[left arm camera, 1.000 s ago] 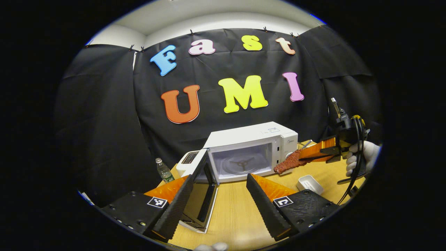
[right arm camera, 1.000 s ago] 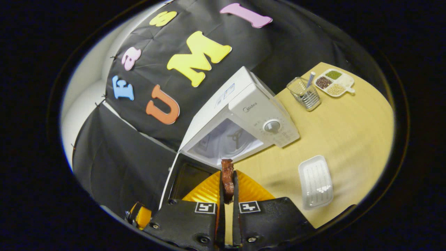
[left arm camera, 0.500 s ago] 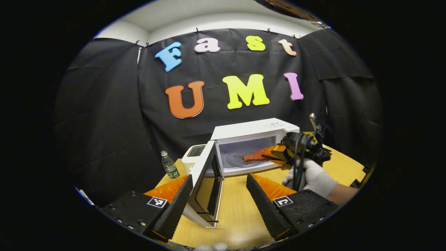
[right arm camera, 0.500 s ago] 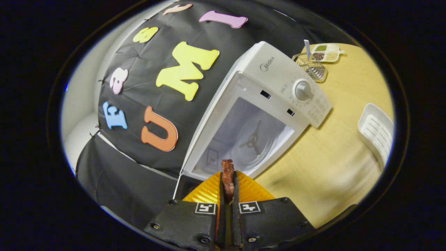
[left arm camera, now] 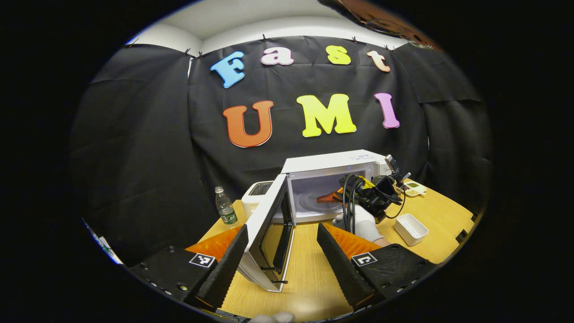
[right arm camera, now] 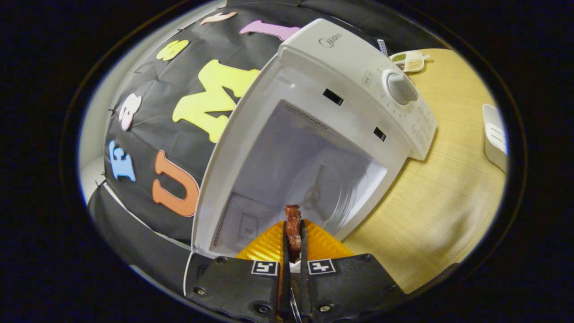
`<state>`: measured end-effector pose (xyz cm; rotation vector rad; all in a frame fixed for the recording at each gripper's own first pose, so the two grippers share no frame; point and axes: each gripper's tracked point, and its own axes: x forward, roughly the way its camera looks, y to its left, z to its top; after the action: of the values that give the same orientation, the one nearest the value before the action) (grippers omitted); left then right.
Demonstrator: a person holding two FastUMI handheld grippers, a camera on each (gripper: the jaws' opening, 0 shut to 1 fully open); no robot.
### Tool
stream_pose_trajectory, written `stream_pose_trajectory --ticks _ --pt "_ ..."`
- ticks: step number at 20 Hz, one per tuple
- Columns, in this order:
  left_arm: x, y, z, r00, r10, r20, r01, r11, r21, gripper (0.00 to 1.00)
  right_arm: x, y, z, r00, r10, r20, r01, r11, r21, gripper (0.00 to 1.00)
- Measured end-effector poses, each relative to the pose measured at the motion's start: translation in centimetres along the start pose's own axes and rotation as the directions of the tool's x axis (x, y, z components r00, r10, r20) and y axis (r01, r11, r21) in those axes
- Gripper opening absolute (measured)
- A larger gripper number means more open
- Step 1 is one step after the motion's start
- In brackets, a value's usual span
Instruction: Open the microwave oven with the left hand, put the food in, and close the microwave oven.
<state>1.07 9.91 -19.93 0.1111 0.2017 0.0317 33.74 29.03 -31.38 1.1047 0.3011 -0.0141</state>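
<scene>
The right gripper [right arm camera: 293, 251] has its jaws pinched tight on a strip of reddish-brown food [right arm camera: 293, 229], and the strip reaches into the mouth of the white microwave oven [right arm camera: 341, 103], above its glass turntable [left arm camera: 316, 202]. The left gripper [left arm camera: 280, 260] hangs back in front of the microwave oven with jaws spread wide and empty. The oven's door [left arm camera: 267, 242] stands swung open. A gloved hand [left arm camera: 361, 224] holds the right gripper. A small white tray [left arm camera: 412, 228] lies right of the oven, a bottle [left arm camera: 225, 211] to its left.

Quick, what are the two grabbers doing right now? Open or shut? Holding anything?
Left gripper: jaws open, holding nothing, near the microwave door.
Right gripper: jaws closed on the piece of food, reaching into the microwave.
</scene>
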Motion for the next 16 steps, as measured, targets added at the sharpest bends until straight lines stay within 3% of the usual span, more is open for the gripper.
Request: stream_pose_trajectory --ticks 7,9,10,11,12,13,14,16 --pt "1.0 -0.9 -0.5 1.000 -0.002 -0.009 0.002 1.000 0.005 0.94 4.5 -0.9 -1.4 0.997 -0.073 0.027 0.075 0.996 -0.052 0.12" --pt "1.2 -1.1 -0.4 1.000 -0.004 -0.008 0.004 1.000 0.002 0.94 5.5 -0.8 -1.0 0.997 -0.063 0.049 0.066 0.996 -0.057 0.12" --pt "1.2 -1.2 -0.5 1.000 -0.005 -0.010 0.005 1.000 0.004 0.94 5.8 -0.8 -0.9 0.997 -0.057 0.056 0.061 0.995 -0.075 0.05" --pt "1.2 -1.2 -0.5 1.000 -0.004 -0.008 0.004 1.000 0.006 0.95 6.2 -0.9 -0.9 0.996 -0.059 0.067 0.066 0.993 -0.098 0.06" --pt "1.2 -1.2 -0.5 1.000 -0.002 -0.007 0.002 1.000 0.007 0.95 6.6 -1.0 -0.8 0.995 -0.059 0.082 0.069 0.990 -0.124 0.16" --pt "1.2 -1.1 -0.7 1.000 -0.001 -0.009 0.001 1.000 0.004 0.95 6.8 -1.2 -0.8 0.994 -0.062 0.088 0.075 0.985 -0.152 0.17" --pt "1.4 -1.0 -0.9 1.000 0.002 -0.011 -0.002 1.000 0.000 0.95 7.2 -1.6 -0.6 0.993 -0.069 0.097 0.087 0.978 -0.189 0.11" --pt "1.4 -0.9 -1.3 1.000 0.005 -0.021 -0.005 1.000 -0.005 0.95 7.3 -1.9 -0.5 0.992 -0.078 0.097 0.102 0.958 -0.269 0.17"
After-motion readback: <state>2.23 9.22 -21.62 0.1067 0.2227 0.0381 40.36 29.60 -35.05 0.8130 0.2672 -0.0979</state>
